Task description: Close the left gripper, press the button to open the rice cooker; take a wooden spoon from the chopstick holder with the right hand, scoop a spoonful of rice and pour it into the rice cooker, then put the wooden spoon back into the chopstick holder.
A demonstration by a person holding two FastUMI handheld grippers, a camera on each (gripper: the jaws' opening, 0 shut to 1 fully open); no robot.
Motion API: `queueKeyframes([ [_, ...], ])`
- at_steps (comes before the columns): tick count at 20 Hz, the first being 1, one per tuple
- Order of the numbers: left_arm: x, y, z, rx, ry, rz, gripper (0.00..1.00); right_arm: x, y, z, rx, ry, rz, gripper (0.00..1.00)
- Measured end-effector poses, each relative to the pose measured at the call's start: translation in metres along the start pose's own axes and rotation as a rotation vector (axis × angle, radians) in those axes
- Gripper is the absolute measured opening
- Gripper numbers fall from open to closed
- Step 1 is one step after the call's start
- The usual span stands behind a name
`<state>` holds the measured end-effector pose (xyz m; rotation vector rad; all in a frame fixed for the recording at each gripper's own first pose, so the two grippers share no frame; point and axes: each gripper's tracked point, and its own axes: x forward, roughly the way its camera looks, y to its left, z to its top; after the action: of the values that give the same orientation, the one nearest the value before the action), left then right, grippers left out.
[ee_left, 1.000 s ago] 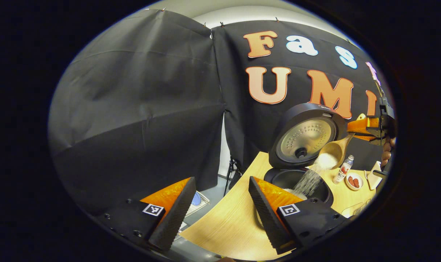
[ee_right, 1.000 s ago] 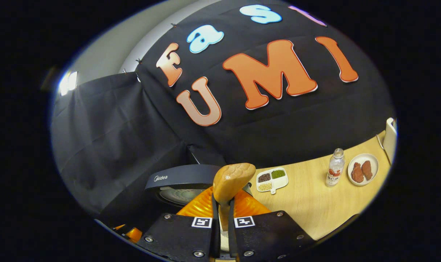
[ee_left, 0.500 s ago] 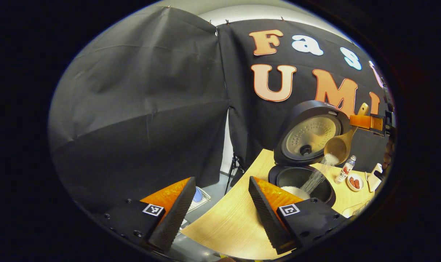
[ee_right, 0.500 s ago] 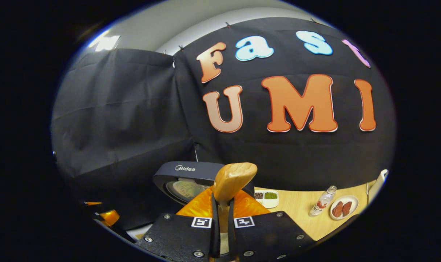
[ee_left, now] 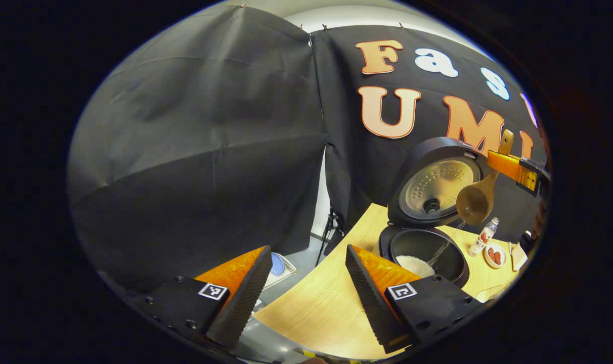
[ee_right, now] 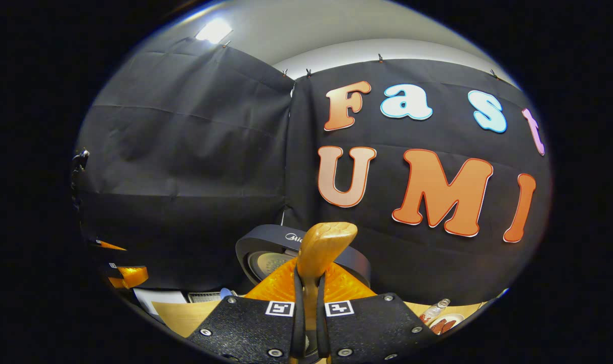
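The black rice cooker stands open on the wooden table, its lid upright and a white heap of rice in the pot. Above the pot hangs the wooden spoon, bowl tipped down, with a thin trickle of grains falling from it. My right gripper is shut on the spoon's handle; in the right gripper view the handle end sticks up between my right gripper's fingers, with the lid behind. My left gripper is open and holds nothing, left of the cooker.
A small bottle and a plate with red food stand on the table right of the cooker. The table's left edge drops to the floor, where a tripod leg stands. Black cloth walls close in behind.
The spoon has tipped further and the thick stream of rice has thinned to a trickle. The rice heap in the pot has grown. The right gripper's view has swung upward.
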<state>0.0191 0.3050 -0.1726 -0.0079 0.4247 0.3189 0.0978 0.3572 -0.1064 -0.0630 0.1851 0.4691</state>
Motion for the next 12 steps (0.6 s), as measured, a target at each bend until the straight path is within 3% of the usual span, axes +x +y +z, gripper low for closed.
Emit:
queueKeyframes([
  [5, -0.017, -0.018, 0.005, 0.010, -0.015, 0.009, 0.99, -0.026, -0.031, -0.003, 0.197, 0.025, -0.009, 0.08],
  [12, -0.039, -0.093, 0.009, -0.002, -0.002, -0.064, 0.99, -0.106, -0.133, -0.048, 0.351, 0.120, -0.123, 0.08],
])
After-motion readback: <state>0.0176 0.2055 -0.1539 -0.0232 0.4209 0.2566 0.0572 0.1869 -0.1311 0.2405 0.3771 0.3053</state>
